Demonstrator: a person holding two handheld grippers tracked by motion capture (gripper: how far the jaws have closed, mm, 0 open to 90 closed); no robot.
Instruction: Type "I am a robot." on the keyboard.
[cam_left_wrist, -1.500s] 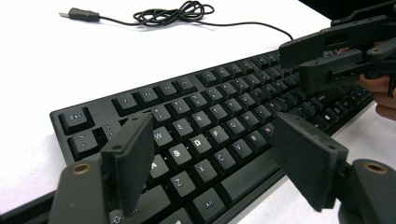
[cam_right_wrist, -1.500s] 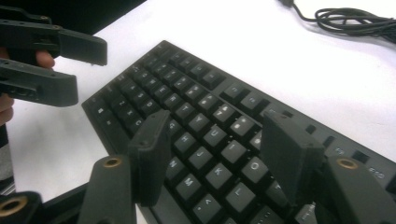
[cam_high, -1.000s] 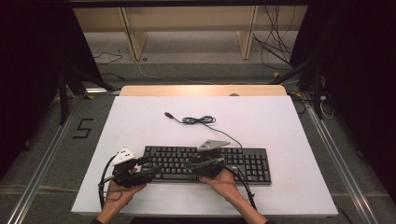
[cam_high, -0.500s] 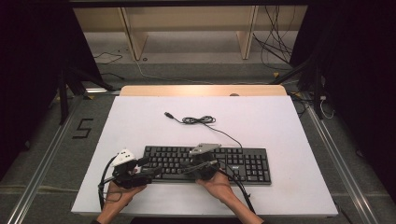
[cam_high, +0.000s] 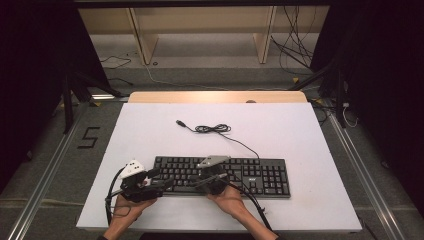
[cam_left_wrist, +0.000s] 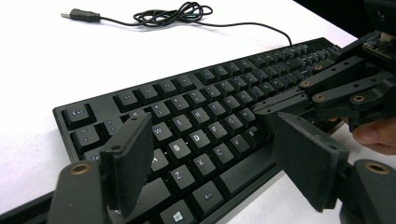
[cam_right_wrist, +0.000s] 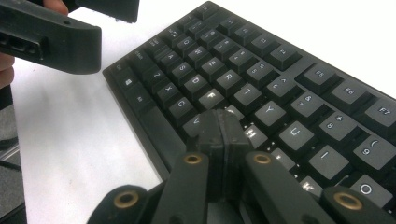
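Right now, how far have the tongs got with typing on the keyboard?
Done: the right tongs have just shut with nothing between them, making one pointed tip. In hand: that tip sits over the middle letter keys of the keyboard, near G and H. Left: whether a key is pressed yet, I cannot tell. The left tongs hover open over the keyboard's left end.
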